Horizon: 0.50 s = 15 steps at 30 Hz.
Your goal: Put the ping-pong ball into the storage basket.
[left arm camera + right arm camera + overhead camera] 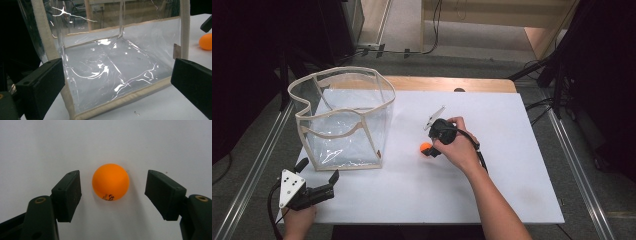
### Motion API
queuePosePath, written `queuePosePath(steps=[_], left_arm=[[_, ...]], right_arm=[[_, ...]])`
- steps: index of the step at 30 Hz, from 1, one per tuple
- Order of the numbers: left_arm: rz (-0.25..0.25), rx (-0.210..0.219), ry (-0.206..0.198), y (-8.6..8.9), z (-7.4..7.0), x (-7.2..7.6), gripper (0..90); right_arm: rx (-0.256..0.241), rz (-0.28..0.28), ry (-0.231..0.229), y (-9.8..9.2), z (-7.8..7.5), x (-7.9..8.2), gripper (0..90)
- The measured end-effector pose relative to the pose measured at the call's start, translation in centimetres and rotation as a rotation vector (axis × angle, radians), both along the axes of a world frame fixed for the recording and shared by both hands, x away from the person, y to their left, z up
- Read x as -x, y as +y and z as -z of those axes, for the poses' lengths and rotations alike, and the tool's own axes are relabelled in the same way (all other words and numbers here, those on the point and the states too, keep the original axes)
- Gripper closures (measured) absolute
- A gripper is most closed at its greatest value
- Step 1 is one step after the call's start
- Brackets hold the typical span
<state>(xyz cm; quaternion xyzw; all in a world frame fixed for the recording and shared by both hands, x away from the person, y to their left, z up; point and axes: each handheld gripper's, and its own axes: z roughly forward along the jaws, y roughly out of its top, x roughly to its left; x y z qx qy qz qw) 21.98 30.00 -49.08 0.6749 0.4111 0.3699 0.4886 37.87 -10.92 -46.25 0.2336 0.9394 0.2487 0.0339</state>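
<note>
An orange ball (425, 147) lies on the white table top (492, 165), just right of a clear plastic bag with beige trim (343, 120). My right gripper (432, 150) is over the ball and open. In the right gripper view the ball (110, 182) sits between the two black jaws of the gripper (113, 192), touching neither. My left gripper (318, 170) rests at the table's near left corner, open, pointing at the bag. In the left gripper view the bag (112, 65) stands close in front of the gripper (117, 85), with the ball (206, 41) at the right edge.
The bag stands upright with its top open and nothing inside it. A wooden strip (452, 83) borders the table's far edge. Metal rails (579, 165) run along both sides. Cables (432, 30) lie on the floor beyond the table.
</note>
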Motion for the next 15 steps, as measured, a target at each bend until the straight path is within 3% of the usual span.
queuePosePath(steps=[7,15], left_arm=[[0.001,0.001,0.0,0.0,0.0,0.0,0.0],[0.002,0.001,0.0,0.0,0.0,0.0,0.0]], right_arm=[[0.042,-0.013,0.011,0.8,0.7,-0.3,38.2],[0.092,-0.018,0.016,1.4,1.3,-0.5,43.3]])
